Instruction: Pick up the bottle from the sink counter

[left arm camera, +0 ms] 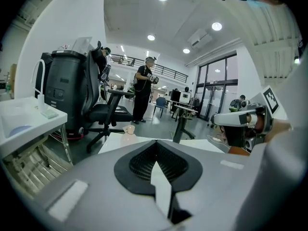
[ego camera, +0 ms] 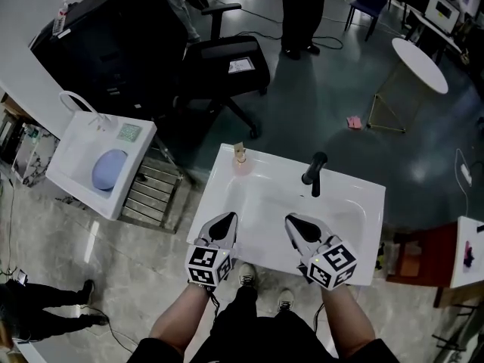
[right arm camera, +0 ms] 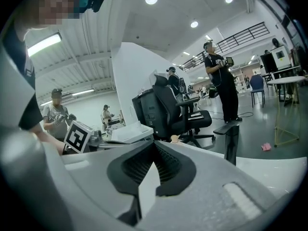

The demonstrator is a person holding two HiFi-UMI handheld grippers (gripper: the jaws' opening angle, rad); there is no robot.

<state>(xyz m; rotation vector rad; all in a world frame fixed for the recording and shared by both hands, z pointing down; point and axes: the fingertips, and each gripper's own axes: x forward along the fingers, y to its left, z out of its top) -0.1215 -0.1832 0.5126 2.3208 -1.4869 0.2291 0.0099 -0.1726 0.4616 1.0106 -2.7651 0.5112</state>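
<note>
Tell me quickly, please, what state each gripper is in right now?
Left gripper: closed, holding nothing.
Right gripper: closed, holding nothing.

Both bare forearms reach forward side by side; the left gripper [ego camera: 224, 225] and right gripper [ego camera: 298, 228] point ahead, tipped slightly down, jaws pressed together, holding nothing

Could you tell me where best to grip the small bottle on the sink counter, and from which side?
Take the bottle by its body, below the narrow top, probably coming level from the near side across the basin. It stands upright and alone at the counter's far left corner, the faucet to its right.
</note>
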